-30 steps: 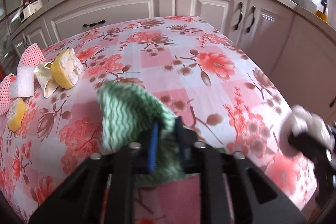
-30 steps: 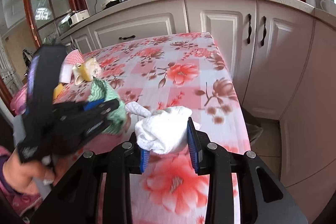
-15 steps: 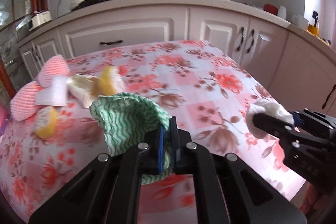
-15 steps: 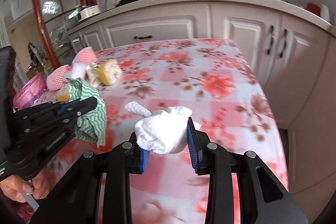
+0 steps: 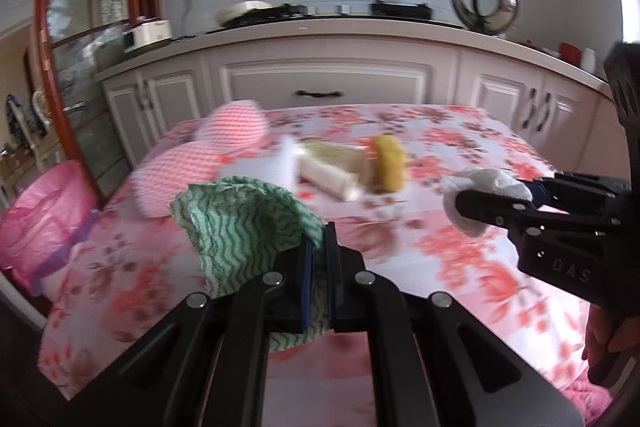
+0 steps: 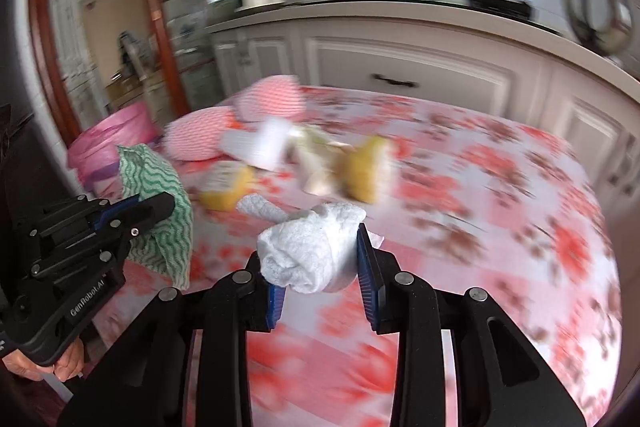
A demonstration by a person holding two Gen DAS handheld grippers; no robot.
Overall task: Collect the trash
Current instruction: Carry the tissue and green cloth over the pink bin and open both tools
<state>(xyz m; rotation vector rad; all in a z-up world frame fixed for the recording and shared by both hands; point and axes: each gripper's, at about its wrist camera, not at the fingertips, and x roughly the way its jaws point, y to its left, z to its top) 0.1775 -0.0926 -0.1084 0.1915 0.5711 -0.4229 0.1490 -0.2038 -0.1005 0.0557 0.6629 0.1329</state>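
The left gripper [image 5: 318, 259] has its jaws pressed almost together, pinching a green wavy-striped cloth [image 5: 240, 223]. The right gripper [image 6: 320, 271] has its jaws narrowly spread, clamping a crumpled white paper towel [image 6: 312, 247]. Both are held above the floral pink tabletop [image 6: 500, 211].

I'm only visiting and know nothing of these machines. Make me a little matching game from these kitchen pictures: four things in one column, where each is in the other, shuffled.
Things:
1. green wavy-striped cloth
2. crumpled white paper towel
3. yellow fruit peel
4. pink plastic bag

Places:
A. lying on the flowered tablecloth
B. beside the table's left edge
C. pinched in the left gripper
D. clamped in the right gripper

Pairs: 1-C, 2-D, 3-A, 4-B
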